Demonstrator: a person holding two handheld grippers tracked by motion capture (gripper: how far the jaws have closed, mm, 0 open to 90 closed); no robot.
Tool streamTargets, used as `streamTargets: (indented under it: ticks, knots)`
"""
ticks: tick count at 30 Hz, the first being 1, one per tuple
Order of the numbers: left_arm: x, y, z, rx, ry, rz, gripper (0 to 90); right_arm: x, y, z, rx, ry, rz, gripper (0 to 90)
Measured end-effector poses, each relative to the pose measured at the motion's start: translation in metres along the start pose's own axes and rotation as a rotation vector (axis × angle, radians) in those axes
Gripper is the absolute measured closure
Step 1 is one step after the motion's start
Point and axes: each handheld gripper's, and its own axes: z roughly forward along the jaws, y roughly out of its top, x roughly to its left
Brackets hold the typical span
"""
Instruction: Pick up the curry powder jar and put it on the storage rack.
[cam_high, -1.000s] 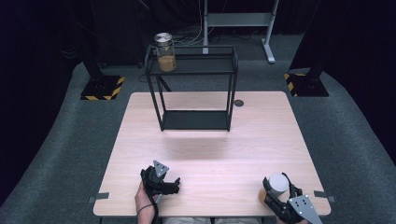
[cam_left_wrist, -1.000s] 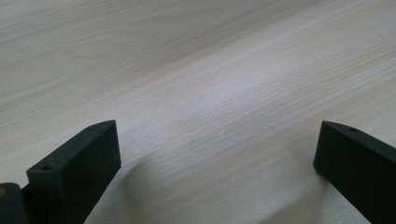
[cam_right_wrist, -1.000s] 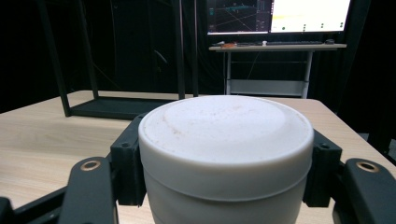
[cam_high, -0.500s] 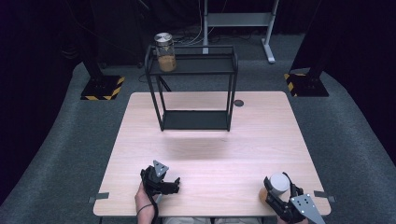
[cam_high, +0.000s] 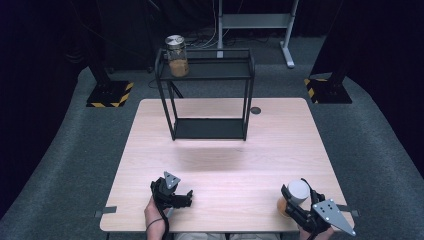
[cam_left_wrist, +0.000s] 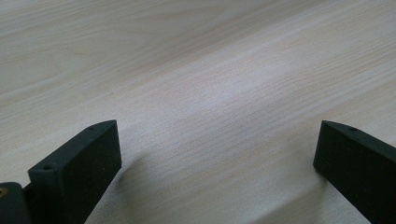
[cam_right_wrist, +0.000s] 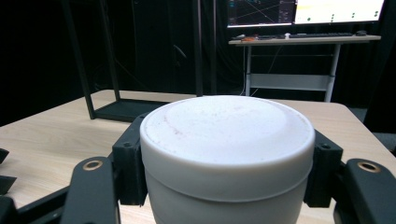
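The right gripper (cam_high: 295, 205) was clamped on a white-lidded jar (cam_high: 296, 196), its jaws pressed against the sides just under the white lid (cam_right_wrist: 227, 135), near the table's (cam_high: 280, 150) front right corner and close to both the front and right edges. The jar stood upright, long axis vertical and lid facing up, with orange-brown contents showing below the lid in the high view. The left gripper (cam_high: 172, 196) rested low near the front edge, well to the left of the jar, its jaws spread wide apart over bare wood with nothing between them. A broad stretch of open tabletop lay between the jar and the black wire shelf rack (cam_high: 207, 95) at the far side. On the rack's upper shelf, at its left end, stood a glass jar with a metal lid (cam_high: 177, 56), also upright.
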Motion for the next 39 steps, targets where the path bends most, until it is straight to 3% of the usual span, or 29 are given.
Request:
streamTargets:
  ticks: [5,10,39]
  knots:
    - [0.000,0.000,0.000,0.000,-0.001,-0.001,0.0,-0.001,0.014,0.006,0.003,0.022,-0.013,33.0]
    - [0.000,0.000,0.000,0.000,-0.001,0.000,0.1,-0.009,0.025,0.012,0.004,0.063,0.021,33.0]
    - [0.003,0.001,0.000,0.005,-0.015,-0.004,0.1,-0.022,0.086,0.051,0.002,0.146,-0.015,32.9]
